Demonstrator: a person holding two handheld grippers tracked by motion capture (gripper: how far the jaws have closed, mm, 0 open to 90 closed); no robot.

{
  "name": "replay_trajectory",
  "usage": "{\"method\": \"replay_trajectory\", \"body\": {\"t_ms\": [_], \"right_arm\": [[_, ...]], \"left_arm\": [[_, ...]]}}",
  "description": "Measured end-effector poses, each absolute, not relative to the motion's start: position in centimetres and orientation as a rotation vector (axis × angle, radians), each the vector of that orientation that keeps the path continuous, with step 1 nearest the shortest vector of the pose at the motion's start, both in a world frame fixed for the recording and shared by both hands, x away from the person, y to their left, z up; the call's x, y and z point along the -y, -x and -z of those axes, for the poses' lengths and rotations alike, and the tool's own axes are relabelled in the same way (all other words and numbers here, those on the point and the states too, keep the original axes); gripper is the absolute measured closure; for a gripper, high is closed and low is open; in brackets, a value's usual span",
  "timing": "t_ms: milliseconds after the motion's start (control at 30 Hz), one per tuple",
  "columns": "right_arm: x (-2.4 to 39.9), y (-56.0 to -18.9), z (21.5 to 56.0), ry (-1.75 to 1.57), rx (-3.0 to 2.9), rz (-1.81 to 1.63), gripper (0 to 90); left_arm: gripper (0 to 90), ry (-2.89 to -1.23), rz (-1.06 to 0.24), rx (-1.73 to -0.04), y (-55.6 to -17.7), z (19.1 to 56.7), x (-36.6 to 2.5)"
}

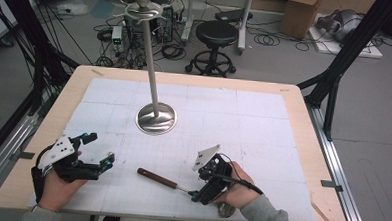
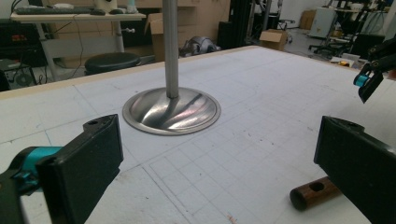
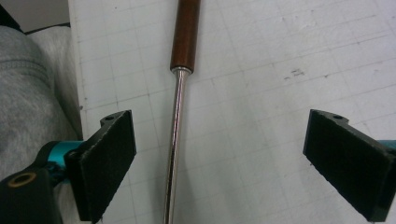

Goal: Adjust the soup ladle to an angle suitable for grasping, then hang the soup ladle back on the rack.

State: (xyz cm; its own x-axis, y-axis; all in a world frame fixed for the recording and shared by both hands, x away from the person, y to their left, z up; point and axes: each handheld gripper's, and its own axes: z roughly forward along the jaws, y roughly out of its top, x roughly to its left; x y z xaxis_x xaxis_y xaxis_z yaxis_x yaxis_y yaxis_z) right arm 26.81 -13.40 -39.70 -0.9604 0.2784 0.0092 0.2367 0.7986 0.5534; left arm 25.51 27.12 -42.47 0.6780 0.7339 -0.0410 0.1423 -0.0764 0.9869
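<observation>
A long tool with a brown wooden handle (image 1: 156,177) and a thin shiny metal shaft (image 3: 173,154) lies flat on the white tabletop (image 1: 263,123), near the front edge; the right gripper (image 1: 196,194) sits low over the shaft, with its jaws spread wide, one on each side of the metal; the pads do not touch it, so nothing is held yet. The left gripper (image 1: 98,149) rests a little way off to the left, wide open and empty; the end of the handle lies just beside one of its jaws. A tall silver stand (image 1: 156,118) waits in the middle of the tabletop, well apart from the tool; maybe the tool is meant to hang there, but I cannot be sure. So the job looks barely begun; grabbing, lifting and putting the tool away all seem left to do.
</observation>
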Motion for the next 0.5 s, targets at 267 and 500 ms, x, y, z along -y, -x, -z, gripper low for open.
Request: {"method": "replay_trajectory", "body": {"t_ms": [267,500], "right_arm": [[12.97,-26.99,40.21,-0.427,-2.944,-0.785,8.5],[12.62,-26.83,40.66,-0.419,-2.955,-0.737,9.2]], "left_arm": [[1.7,-1.598,-0.566,-0.74,-25.52,42.54,-27.26],[1.8,-1.603,-0.568,-0.734,-25.49,42.52,-27.1]]}}
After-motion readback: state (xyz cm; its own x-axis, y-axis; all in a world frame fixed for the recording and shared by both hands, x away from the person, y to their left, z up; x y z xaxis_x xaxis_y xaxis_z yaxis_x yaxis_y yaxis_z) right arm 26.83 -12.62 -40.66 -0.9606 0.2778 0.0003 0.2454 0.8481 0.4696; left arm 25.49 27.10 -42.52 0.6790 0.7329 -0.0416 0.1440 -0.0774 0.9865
